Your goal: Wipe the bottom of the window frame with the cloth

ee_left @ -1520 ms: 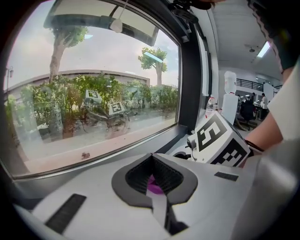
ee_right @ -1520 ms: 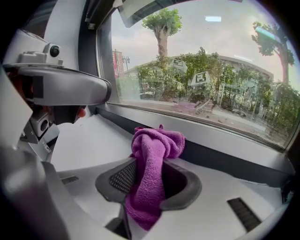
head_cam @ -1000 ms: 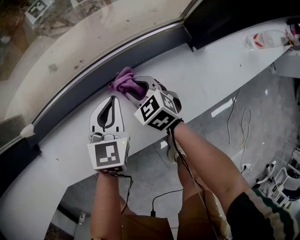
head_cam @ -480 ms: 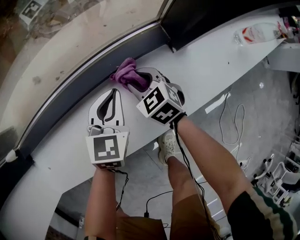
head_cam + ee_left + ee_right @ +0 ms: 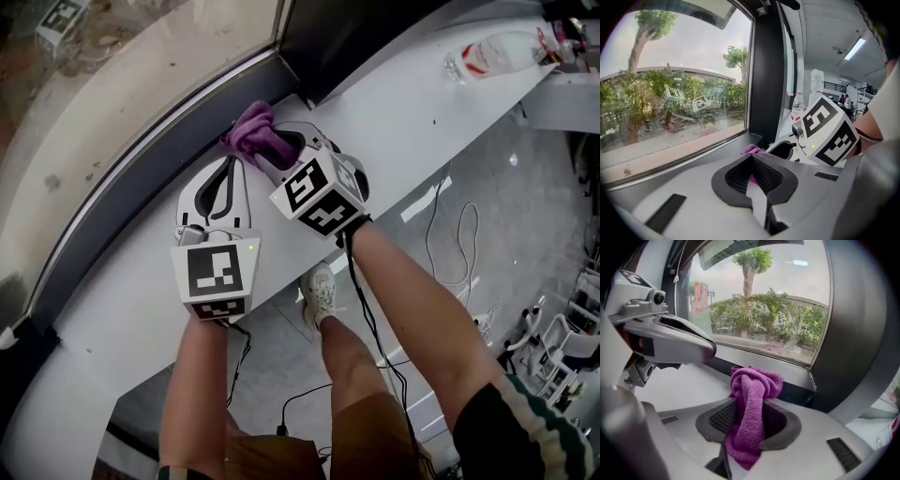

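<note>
Purple cloth (image 5: 752,394) in right gripper (image 5: 274,155)

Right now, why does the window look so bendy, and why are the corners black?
Left gripper view: the wide-angle lens bows the window frame and blackens the corners. Right gripper view: same bending; bright daylight outside, the purple cloth sharp up close. Head view: the frame curves too.

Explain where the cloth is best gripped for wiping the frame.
At its loose tail, from the room side, as the right gripper does: the cloth bunches into a wad beyond the jaws, facing the dark frame.
</note>
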`<state>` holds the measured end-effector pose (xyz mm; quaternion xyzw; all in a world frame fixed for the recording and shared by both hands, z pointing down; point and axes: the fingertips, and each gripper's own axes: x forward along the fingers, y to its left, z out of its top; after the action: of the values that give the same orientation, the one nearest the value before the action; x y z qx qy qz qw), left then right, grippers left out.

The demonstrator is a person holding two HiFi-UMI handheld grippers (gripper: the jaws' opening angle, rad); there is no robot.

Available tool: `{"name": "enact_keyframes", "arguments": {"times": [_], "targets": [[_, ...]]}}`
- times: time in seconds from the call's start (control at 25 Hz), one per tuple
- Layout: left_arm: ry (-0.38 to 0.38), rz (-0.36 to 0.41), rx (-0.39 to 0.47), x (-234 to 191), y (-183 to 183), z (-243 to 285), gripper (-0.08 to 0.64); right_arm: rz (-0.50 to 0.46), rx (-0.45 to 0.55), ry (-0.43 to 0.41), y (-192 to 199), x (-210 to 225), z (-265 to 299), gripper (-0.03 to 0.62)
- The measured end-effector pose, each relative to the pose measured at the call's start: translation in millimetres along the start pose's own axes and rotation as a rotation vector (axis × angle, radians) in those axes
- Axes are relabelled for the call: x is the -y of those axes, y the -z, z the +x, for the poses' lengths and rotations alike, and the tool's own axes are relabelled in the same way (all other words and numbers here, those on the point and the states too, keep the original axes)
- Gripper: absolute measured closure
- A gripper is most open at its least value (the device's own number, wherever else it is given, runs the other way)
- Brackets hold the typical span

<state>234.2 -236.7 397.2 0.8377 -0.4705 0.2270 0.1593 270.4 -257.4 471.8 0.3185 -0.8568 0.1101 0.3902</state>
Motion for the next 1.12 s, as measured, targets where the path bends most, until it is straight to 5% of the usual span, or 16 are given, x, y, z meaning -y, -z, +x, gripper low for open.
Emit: {"name": "enact_keyframes", "arguments": {"times": [0.44,1.12], "targets": [[0.047,0.016,-0.010,27,-9,18,0.551,0.035,-0.056,0.083,23,55,-18,0.442],[0.107,0.030,-0.048,64,5,16,0.551,0.063,-0.072,0.070,48,40,-31,0.462]]}}
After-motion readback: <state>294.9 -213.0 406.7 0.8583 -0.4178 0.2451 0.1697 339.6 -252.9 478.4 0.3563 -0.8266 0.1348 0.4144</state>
